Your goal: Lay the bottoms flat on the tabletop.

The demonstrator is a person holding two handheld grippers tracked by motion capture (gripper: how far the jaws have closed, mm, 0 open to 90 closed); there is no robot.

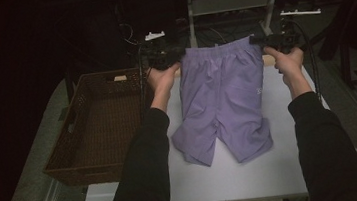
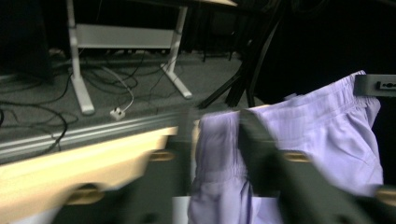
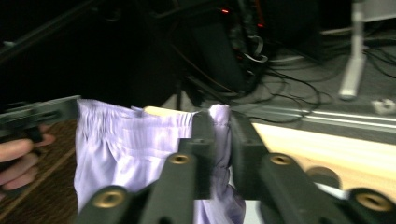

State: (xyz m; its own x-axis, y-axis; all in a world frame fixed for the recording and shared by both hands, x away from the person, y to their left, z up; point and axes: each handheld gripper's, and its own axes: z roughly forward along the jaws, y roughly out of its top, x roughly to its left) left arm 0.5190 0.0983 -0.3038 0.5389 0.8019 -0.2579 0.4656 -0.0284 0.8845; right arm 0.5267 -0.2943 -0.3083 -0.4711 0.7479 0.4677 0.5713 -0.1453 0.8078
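Observation:
A pair of lilac shorts (image 1: pixel 221 96) lies on the white table (image 1: pixel 255 178) with its legs toward me and its waistband at the far edge. My left gripper (image 1: pixel 177 55) is at the waistband's left corner. In the left gripper view its blurred jaws (image 2: pixel 217 123) stand apart with a slack bunch of the shorts (image 2: pixel 317 130) between them. My right gripper (image 1: pixel 261 41) is at the right corner. In the right gripper view its jaws (image 3: pixel 223 119) pinch a narrow fold of the shorts (image 3: pixel 126 144).
A dark brown wicker basket (image 1: pixel 65 142) stands at the table's left, close to my left forearm. Beyond the table's pale wooden far edge (image 3: pixel 327 149) are desk legs (image 2: pixel 79 88) and cables on a grey floor.

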